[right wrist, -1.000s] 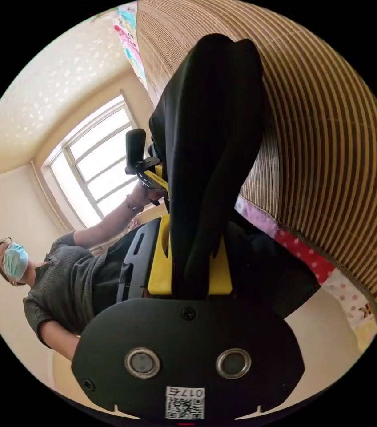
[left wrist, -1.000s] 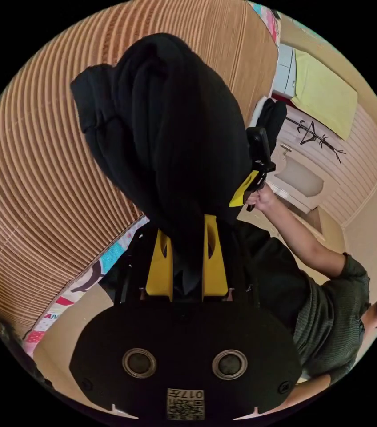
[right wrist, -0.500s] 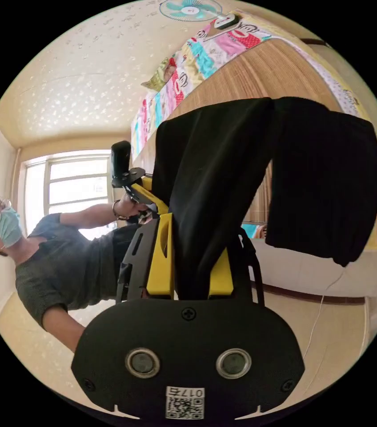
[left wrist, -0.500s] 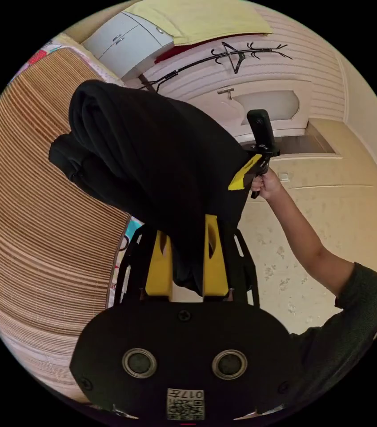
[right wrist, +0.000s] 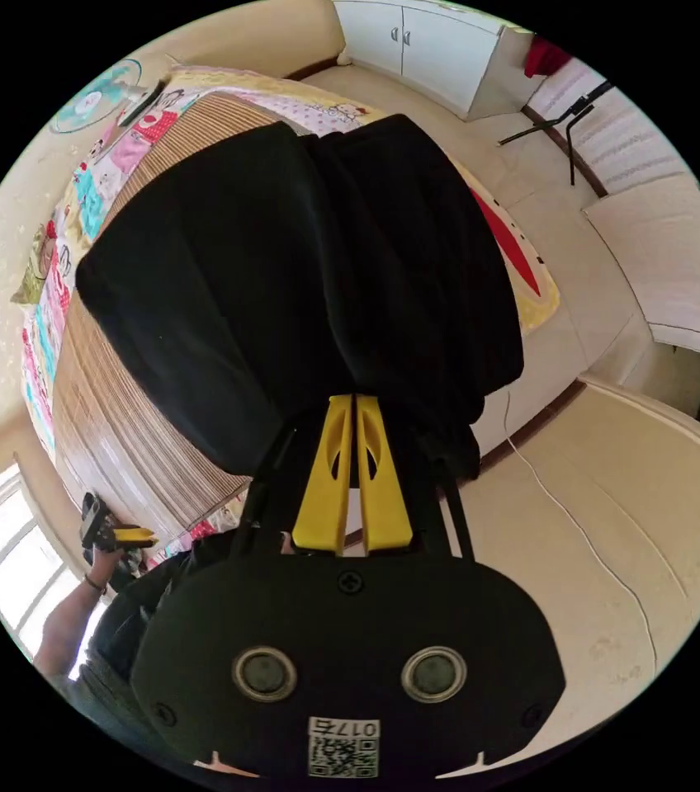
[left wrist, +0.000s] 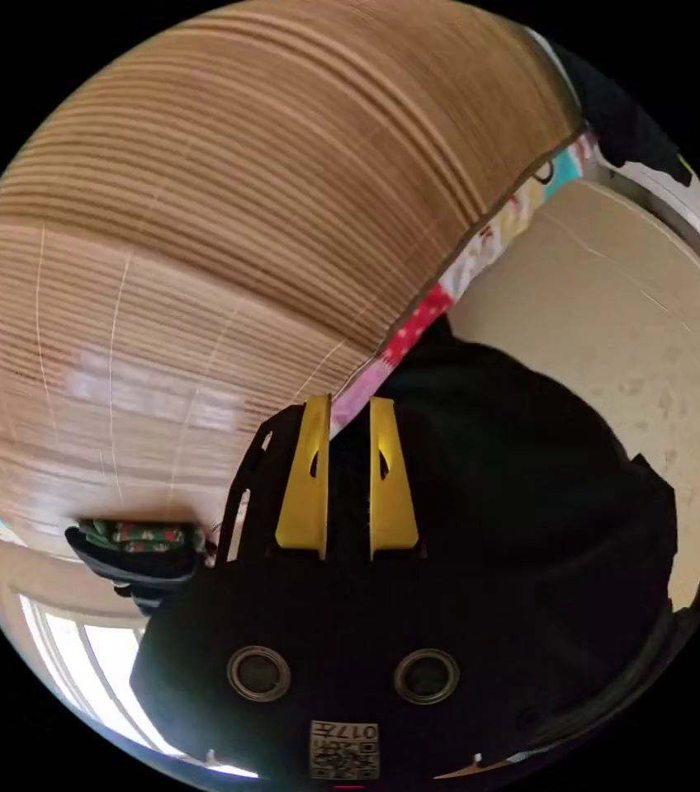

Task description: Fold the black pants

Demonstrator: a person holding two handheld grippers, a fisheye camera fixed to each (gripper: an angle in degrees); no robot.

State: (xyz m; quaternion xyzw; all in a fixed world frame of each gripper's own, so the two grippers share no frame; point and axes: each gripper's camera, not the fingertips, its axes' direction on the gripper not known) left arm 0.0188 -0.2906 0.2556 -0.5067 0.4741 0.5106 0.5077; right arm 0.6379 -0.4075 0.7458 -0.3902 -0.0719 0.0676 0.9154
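The black pants (right wrist: pixel 300 272) hang in a bunched, doubled bundle from my right gripper (right wrist: pixel 355 400), whose yellow jaws are shut on a pinch of the cloth at their tips. In the right gripper view, my left gripper (right wrist: pixel 123 535) is far off at the lower left, held in a person's hand (right wrist: pixel 96 563) and apart from the pants. In the left gripper view, the left gripper (left wrist: pixel 350 404) has its jaws a narrow gap apart with no cloth pinched between them. A dark mass (left wrist: pixel 523 495) lies behind and to the right of those jaws; I cannot tell what it is.
A bed with a ribbed bamboo mat (left wrist: pixel 201 247) and a patterned quilt edge (left wrist: pixel 416 318) lies under the left gripper. Behind the pants are the quilt (right wrist: pixel 300 103), white cupboards (right wrist: pixel 432 41), a black coat stand (right wrist: pixel 569 124), a fan (right wrist: pixel 94 87), a window (right wrist: pixel 3 536) and a white cable (right wrist: pixel 581 536) on the floor.
The left gripper has let go of the pants and moved away toward the bed mat. The pants now hang from the right gripper alone, more bunched.
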